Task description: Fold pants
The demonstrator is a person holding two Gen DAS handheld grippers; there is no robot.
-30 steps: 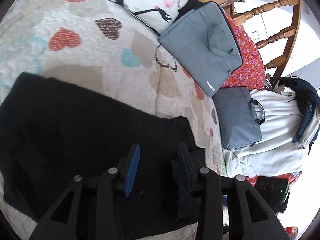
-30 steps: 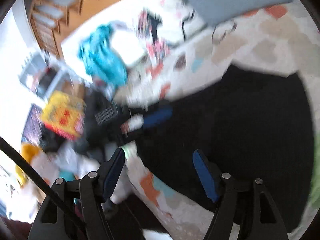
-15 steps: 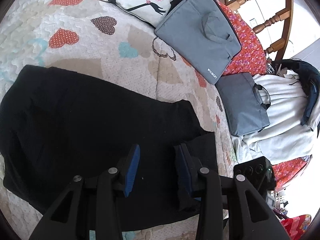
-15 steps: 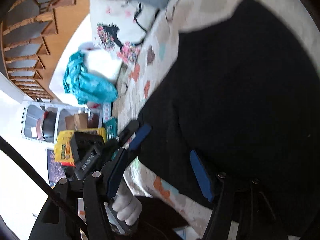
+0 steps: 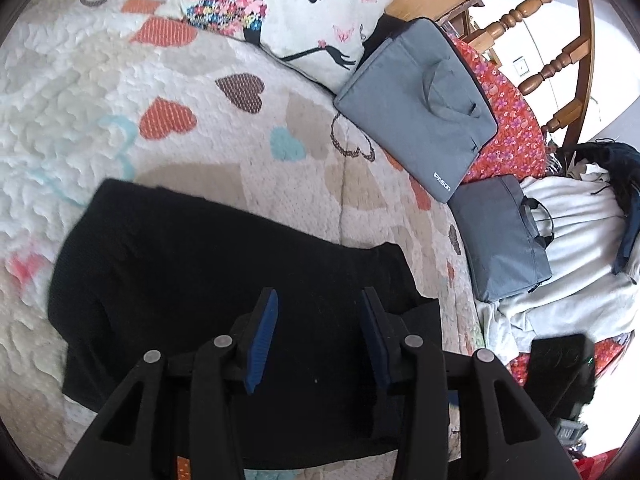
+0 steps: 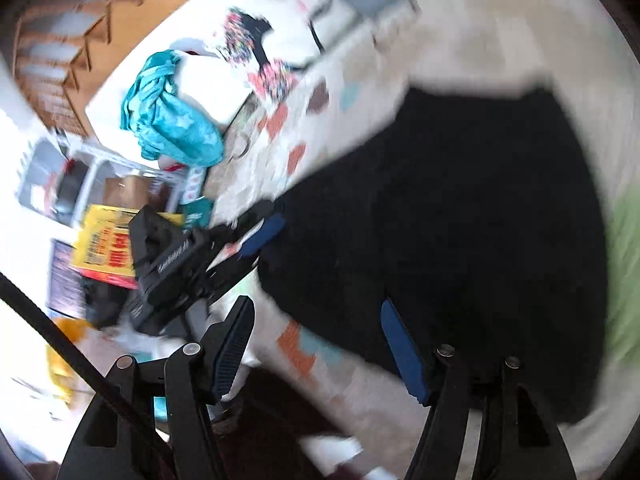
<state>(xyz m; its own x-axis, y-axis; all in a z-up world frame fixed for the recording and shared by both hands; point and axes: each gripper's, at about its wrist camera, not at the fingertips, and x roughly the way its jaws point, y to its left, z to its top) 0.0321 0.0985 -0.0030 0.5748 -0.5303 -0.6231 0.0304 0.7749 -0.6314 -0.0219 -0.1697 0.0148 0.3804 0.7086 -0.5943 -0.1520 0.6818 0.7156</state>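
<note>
Left gripper (image 5: 318, 312) opens wider than 0.5 s ago, now clear of the black pants (image 5: 208, 280). Right gripper (image 6: 318, 336) swings back off the pants toward the bed edge, view blurred; jaws same wide spread.

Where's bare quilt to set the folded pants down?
Free: the heart quilt left of the pillow and above the black pants. Crowded: the right edge, with two gray laptop bags and a clothes pile.
</note>
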